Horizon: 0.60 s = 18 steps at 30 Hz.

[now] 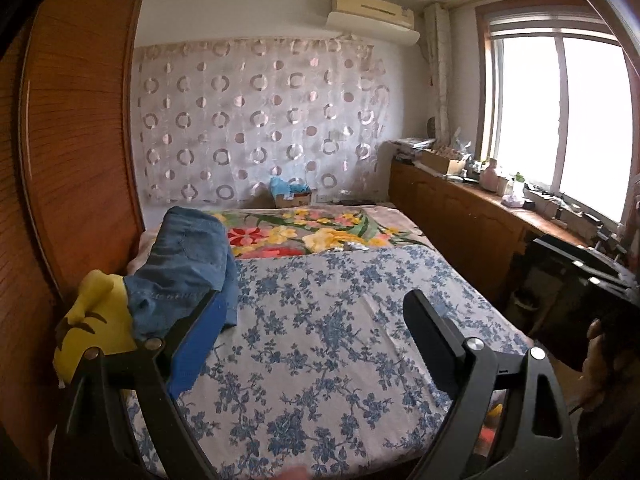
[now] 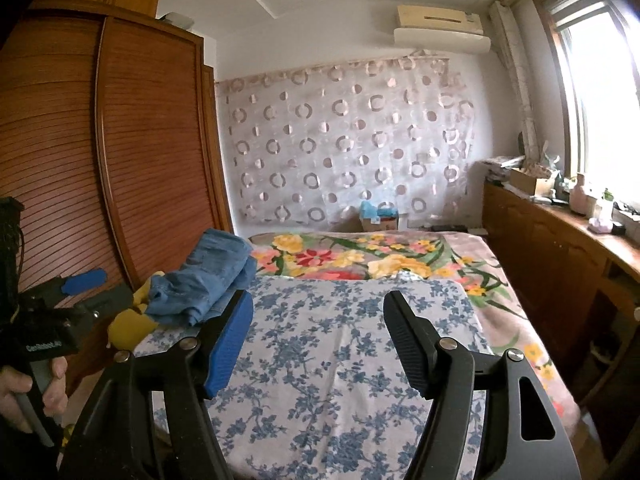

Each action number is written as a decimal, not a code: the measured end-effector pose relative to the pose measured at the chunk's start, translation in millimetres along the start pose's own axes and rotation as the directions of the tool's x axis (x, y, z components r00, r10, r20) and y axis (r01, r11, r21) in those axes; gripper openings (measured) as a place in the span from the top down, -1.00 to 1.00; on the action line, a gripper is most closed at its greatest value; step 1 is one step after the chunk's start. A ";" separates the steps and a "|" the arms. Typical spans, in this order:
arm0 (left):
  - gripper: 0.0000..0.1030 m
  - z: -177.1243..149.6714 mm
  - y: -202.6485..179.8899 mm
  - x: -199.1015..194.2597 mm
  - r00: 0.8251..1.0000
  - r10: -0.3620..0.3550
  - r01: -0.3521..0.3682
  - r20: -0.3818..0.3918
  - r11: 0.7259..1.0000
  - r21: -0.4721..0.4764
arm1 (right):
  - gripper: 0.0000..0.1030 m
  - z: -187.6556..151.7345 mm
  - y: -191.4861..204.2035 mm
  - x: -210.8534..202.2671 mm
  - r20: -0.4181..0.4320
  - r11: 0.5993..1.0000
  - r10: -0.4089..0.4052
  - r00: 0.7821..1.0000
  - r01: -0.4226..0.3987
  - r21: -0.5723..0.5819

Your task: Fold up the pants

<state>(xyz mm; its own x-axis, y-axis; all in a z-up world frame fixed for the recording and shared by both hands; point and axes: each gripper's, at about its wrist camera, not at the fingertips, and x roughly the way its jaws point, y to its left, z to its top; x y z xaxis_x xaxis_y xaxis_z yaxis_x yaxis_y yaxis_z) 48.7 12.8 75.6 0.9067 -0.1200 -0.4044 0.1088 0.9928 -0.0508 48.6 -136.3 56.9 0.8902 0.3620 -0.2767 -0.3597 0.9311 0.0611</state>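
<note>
Folded blue denim pants (image 1: 188,260) lie in a stack at the left edge of the bed (image 1: 320,340), partly on a yellow cushion (image 1: 96,320). In the right wrist view the pants (image 2: 212,276) sit left of my fingers. My left gripper (image 1: 316,304) is open and empty, held above the blue-flowered sheet, just right of the pants. My right gripper (image 2: 320,308) is open and empty above the same sheet (image 2: 320,360). The left gripper also shows at the left of the right wrist view (image 2: 80,292), held in a hand.
A wooden slatted wardrobe (image 1: 76,132) stands close along the bed's left side. A low wooden cabinet (image 1: 460,216) with clutter runs under the window on the right. A floral blanket (image 1: 312,232) covers the bed's far half. A cardboard box (image 1: 292,196) sits beyond the bed.
</note>
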 end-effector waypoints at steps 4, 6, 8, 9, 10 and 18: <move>-0.75 -4.9 -2.2 -1.6 1.000 0.001 -0.001 -0.001 1.000 -0.002 | -0.35 -3.0 1.5 -5.7 0.004 1.000 -0.005 1.000 0.005 0.003; -0.75 -6.2 -3.2 -1.5 1.000 0.004 -0.004 -0.001 1.000 -0.001 | -0.35 -3.2 2.1 -6.6 0.006 1.000 -0.008 1.000 0.008 0.005; -0.76 -7.5 -2.6 -2.9 1.000 0.014 -0.014 0.003 1.000 -0.002 | -0.35 -3.7 2.6 -7.4 0.005 1.000 -0.012 1.000 0.012 0.004; -0.76 -8.5 -2.4 -4.0 1.000 0.022 -0.022 0.008 1.000 -0.005 | -0.35 -4.6 2.2 -7.7 0.004 1.000 -0.012 1.000 0.012 0.004; -0.76 -9.9 -2.7 -5.6 1.000 0.026 -0.026 0.010 1.000 -0.006 | -0.35 -4.8 2.9 -7.9 0.004 1.000 -0.012 1.000 0.012 0.004; -0.75 -11.1 1.0 -7.3 0.999 0.036 -0.036 0.009 0.999 -0.011 | -0.35 -5.2 1.8 -10.4 -0.001 1.000 -0.016 1.000 0.016 0.002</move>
<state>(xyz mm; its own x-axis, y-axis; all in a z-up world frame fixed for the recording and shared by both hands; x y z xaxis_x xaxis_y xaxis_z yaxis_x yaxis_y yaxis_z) 37.7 14.6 68.4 0.9136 -0.0844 -0.3978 0.0719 0.9963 -0.0462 37.3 -138.6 54.9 0.8954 0.3470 -0.2789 -0.3449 0.9368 0.0583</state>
